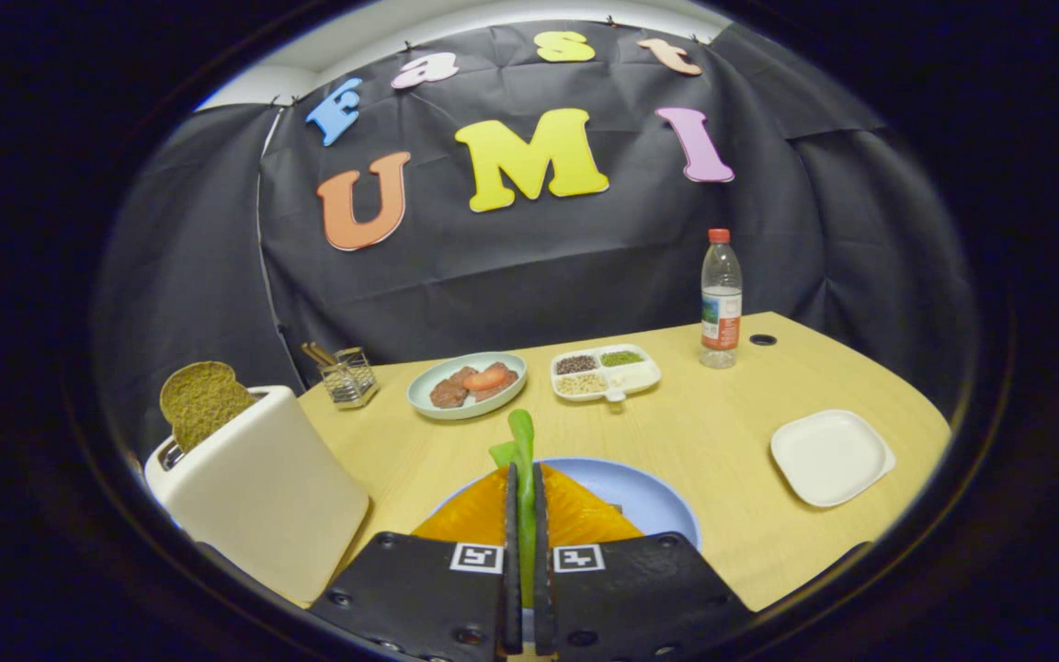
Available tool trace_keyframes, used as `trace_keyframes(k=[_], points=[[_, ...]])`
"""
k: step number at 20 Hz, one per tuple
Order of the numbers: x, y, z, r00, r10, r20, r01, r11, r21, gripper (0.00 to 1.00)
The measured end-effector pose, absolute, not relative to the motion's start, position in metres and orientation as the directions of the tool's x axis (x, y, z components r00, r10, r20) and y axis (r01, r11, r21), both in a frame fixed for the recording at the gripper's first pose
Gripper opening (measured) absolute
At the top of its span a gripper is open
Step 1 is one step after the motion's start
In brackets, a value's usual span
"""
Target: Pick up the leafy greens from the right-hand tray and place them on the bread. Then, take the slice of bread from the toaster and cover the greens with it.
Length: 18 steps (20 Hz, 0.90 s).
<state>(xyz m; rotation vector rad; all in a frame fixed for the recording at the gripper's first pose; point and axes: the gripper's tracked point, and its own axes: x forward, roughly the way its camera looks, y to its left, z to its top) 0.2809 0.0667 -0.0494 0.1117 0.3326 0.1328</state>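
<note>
My gripper (pixel 523 478) is shut on the leafy greens (pixel 519 439), a bright green leaf that runs up between the two fingers and sticks out past their tips. Directly under the fingers lies an orange slice of bread (pixel 575 515) on a light blue plate (pixel 649 496). To the left stands a cream toaster (pixel 258 487) with a brown slice of bread (pixel 203 398) poking up from its slot. The white square tray (pixel 831 457) to the right of the plate holds nothing.
Beyond the fingers sit a pale green plate with meat and a tomato slice (pixel 467 383), a white divided dish of seeds (pixel 605 371), a water bottle (pixel 721 299) and a wire holder with sticks (pixel 347 375). The table edge curves close on the right.
</note>
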Motion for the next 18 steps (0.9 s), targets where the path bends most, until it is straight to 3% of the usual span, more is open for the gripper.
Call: trace_keyframes(k=[6,8,14,18], points=[[0.281,0.084,-0.061,0.928,0.166,-0.334,-0.129,0.983,0.129,0.26],[0.279,0.086,-0.061,0.928,0.169,-0.331,-0.136,0.983,0.122,0.26],[0.266,0.071,-0.034,0.961,0.070,-0.267,-0.064,0.997,0.033,0.69],[0.242,0.086,0.017,0.989,0.052,-0.136,-0.055,0.998,-0.017,0.96]])
